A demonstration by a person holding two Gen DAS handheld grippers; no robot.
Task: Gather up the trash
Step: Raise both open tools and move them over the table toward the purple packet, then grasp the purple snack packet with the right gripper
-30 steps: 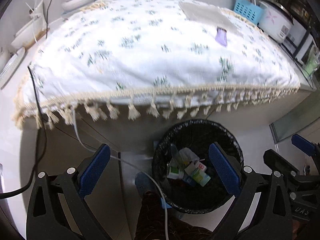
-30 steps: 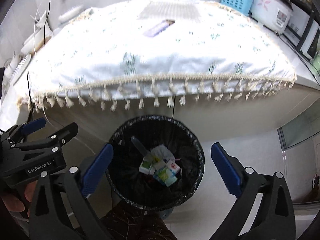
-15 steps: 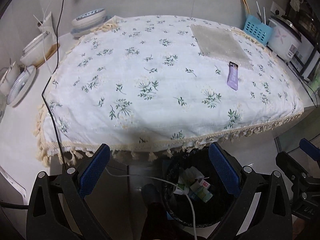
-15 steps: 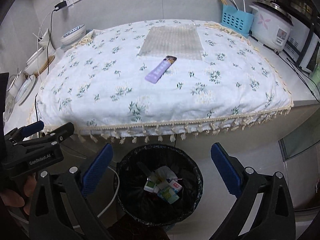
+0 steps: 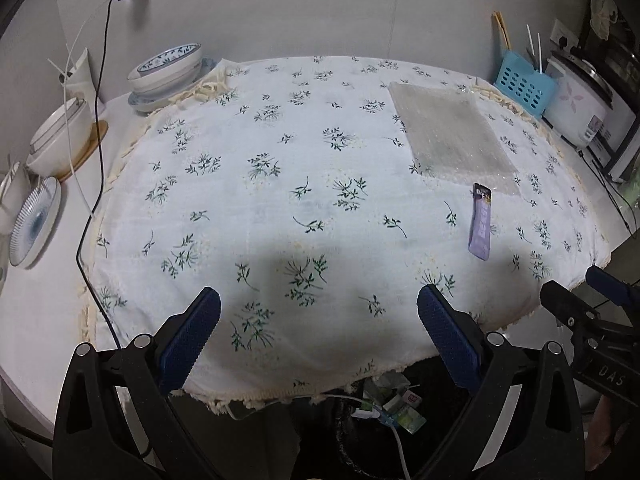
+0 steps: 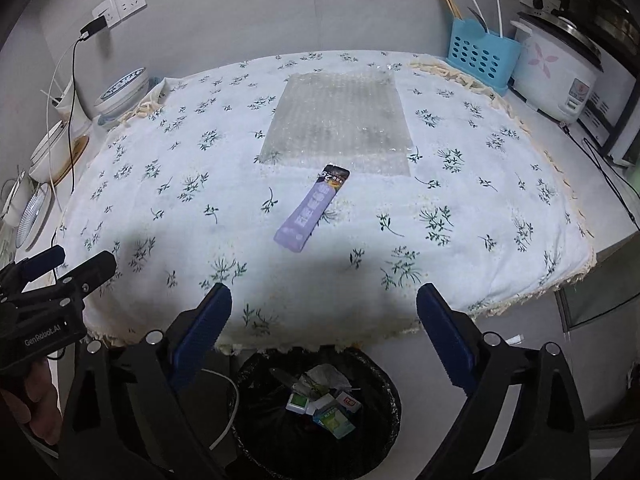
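A purple snack wrapper (image 6: 314,210) lies flat on the flowered tablecloth (image 6: 160,200), just in front of a clear bubble-wrap sheet (image 6: 338,120). My right gripper (image 6: 324,328) hovers over the table's near edge, short of the wrapper. Its jaws are closing and hold nothing. Below it stands the black-lined bin (image 6: 248,400) with several small cartons inside. My left gripper (image 5: 318,336) is open and empty over the near cloth. From there the wrapper (image 5: 481,222) lies ahead to the right, and the bin (image 5: 348,432) shows partly under the fringe.
Stacked bowls (image 5: 168,70) and plates (image 5: 34,220) sit at the left, with a black cable (image 5: 96,120) running along that edge. A blue utensil basket (image 6: 482,54) and a rice cooker (image 6: 556,72) stand at the back right.
Both grippers rose from above the bin and moved forward over the table edge. The bin slid to the bottom of both views and the tabletop now fills them.
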